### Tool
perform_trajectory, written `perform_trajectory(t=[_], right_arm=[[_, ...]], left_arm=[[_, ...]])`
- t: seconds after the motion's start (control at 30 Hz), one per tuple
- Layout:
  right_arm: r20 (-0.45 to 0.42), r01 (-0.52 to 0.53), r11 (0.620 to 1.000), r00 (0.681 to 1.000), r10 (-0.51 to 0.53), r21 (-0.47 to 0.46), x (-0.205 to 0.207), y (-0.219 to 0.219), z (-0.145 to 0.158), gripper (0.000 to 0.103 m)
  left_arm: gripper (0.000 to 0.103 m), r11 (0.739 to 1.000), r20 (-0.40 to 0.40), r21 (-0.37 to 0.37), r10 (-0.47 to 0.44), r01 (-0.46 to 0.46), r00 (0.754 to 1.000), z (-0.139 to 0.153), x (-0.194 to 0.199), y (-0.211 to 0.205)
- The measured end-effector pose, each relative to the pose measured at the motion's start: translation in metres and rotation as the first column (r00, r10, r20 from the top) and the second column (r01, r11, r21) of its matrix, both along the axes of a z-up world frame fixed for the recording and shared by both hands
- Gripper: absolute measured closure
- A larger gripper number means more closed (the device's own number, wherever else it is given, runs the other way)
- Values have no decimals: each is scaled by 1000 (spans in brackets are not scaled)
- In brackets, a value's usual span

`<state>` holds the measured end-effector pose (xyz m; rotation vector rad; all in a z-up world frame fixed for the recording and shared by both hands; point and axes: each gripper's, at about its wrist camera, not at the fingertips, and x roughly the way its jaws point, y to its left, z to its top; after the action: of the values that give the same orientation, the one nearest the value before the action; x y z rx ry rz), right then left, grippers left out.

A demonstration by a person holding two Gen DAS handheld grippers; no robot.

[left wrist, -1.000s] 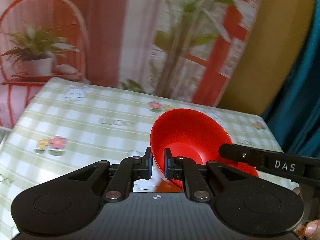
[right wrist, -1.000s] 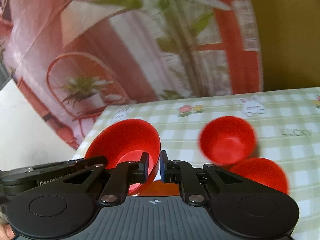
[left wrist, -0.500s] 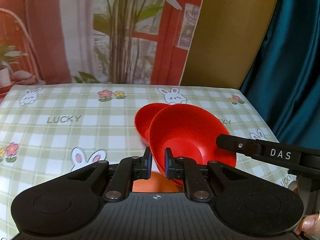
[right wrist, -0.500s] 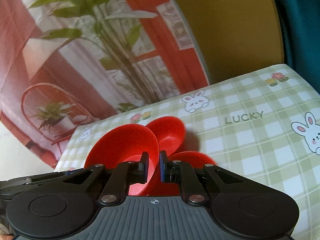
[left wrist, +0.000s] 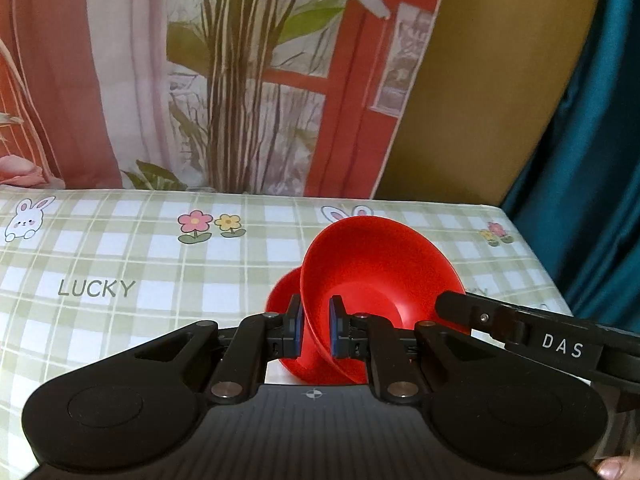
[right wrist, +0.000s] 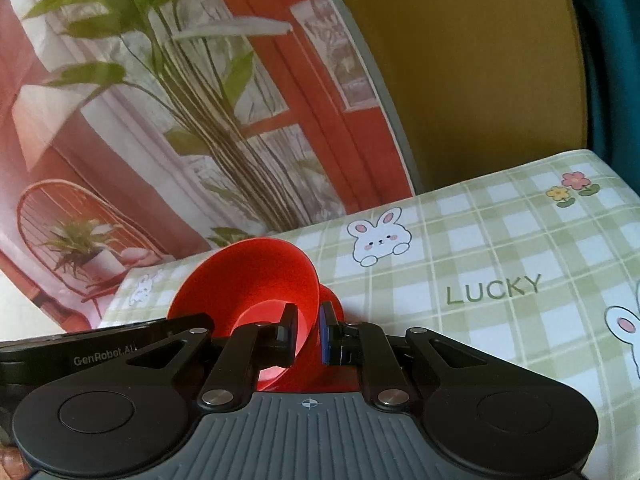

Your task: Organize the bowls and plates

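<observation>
Both grippers pinch opposite rims of one large red bowl (left wrist: 380, 264), held tilted above the table. My left gripper (left wrist: 316, 330) is shut on its near-left rim. My right gripper (right wrist: 306, 330) is shut on the other rim of the same bowl (right wrist: 248, 276). A second red bowl (left wrist: 286, 292) lies on the table just behind and below it, mostly hidden; it also shows in the right wrist view (right wrist: 332, 300). The right gripper's black body (left wrist: 520, 332) crosses the left wrist view at right.
The table wears a green checked cloth (left wrist: 120, 264) with rabbits, flowers and "LUCKY" print. A printed backdrop of plants and red window frames (left wrist: 240, 80) stands behind it. A teal curtain (left wrist: 600, 140) hangs past the table's right edge.
Both grippers have carried the large bowl to the right, over the bowls on the table. The resting bowl is now mostly hidden behind the held one.
</observation>
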<state>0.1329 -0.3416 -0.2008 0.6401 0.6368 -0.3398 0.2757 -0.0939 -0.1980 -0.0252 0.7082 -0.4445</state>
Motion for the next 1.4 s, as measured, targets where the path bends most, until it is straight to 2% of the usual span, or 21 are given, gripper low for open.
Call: perform_trajectory(t=[0.3,0.73,0.87,1.07,1.4], right_arm=[[-32,-4,1000,999,4,13,16,-6,-22,91],[-52,4,1000,999,-4,-2,20,-8,-31,91],[-50,14,1000,999,-15,-9,16,-6,-27,87],[-39,18,1000,999,-18,0,7,-2,-19,87],[-25,43,999,999,-43,0,-19,11,-4,87]], left_arm=[[89,999,-22,32,-6,7,1000,-22,19,-2],[88,997,-37,72,-12,15,999,-36,29,-10],[73,1000,-70,16,-24,25,997,-36,32,-6],[69,999,-51,35,-18,20,999,-30,25,-6],[69,1000,-41,-26,-12,11,999,-13,2,10]])
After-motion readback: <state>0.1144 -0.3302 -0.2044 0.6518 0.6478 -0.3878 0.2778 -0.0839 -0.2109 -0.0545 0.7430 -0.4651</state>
